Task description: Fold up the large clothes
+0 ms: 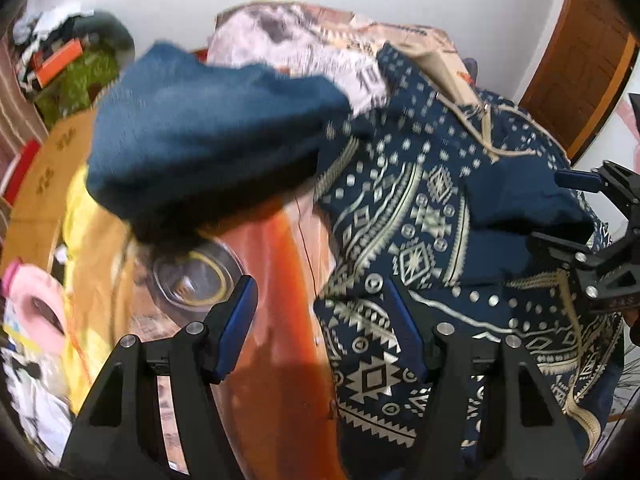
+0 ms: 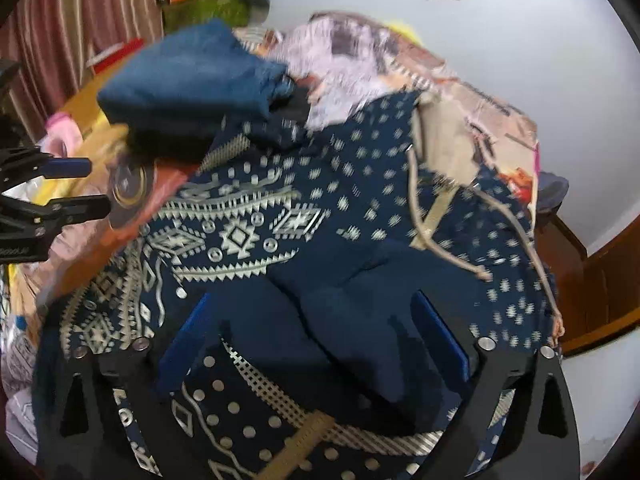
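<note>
The patterned navy garment (image 2: pixel 280 216) is lying spread over a cluttered pile, its cream geometric print facing up and its cream drawstrings (image 2: pixel 424 216) trailing across the dotted part. The right gripper (image 2: pixel 316 344) is hovering low over a plain navy fold of it with its blue-padded fingers (image 2: pixel 440 336) standing wide apart, nothing between them. The left gripper (image 1: pixel 320 328) is sitting at the garment's edge, its fingers (image 1: pixel 240 320) also spread wide and gripping nothing; one finger is over the printed cloth, the other over an orange surface (image 1: pixel 288 264). A folded plain blue cloth (image 1: pixel 208 132) is resting just beyond, partly over a clear glass bowl (image 1: pixel 192 276) (both views are blurred there). A pale floral fabric (image 2: pixel 344 52) is lying behind the garment, and yellow cloth (image 1: pixel 88 240) is showing near the left gripper
</note>
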The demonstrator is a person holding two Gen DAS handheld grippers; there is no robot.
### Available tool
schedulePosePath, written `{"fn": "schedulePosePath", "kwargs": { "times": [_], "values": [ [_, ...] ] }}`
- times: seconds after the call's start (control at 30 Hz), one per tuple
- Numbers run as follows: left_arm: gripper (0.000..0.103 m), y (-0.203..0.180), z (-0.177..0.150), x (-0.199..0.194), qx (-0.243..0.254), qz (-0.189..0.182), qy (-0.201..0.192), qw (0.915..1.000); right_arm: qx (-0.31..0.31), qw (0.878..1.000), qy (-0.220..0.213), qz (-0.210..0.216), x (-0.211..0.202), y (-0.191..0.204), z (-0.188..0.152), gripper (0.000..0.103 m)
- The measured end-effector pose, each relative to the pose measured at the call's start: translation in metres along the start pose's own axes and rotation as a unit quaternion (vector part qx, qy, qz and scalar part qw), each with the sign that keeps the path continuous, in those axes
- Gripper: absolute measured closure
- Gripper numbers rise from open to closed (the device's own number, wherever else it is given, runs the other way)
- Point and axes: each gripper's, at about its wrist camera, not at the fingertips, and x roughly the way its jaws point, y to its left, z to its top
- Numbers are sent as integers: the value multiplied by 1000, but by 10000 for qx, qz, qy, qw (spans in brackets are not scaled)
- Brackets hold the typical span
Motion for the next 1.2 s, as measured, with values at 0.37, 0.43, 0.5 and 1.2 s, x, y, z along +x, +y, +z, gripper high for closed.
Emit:
{"fn": "schedulePosePath", "kwargs": {
  "times": [0.37, 0.43, 0.5, 1.2],
  "values": [
    [39, -17, -15, 52, -28, -188, 430, 9989, -461, 9967, 422, -521, 38, 11, 1, 63],
    [39, -19, -14, 55, -89, -165, 341, 9992, -632, 9944, 352, -766, 39, 16, -2, 72],
    [39, -19, -11, 55, -160, -180, 296, 9993, -654, 9930, 291, -942, 37, 16, -5, 86],
    [39, -8, 4, 51, -567, 269, 59, 9980, 2521, 9552, -1309, -834, -96, -145, -27, 93]
  ]
}}
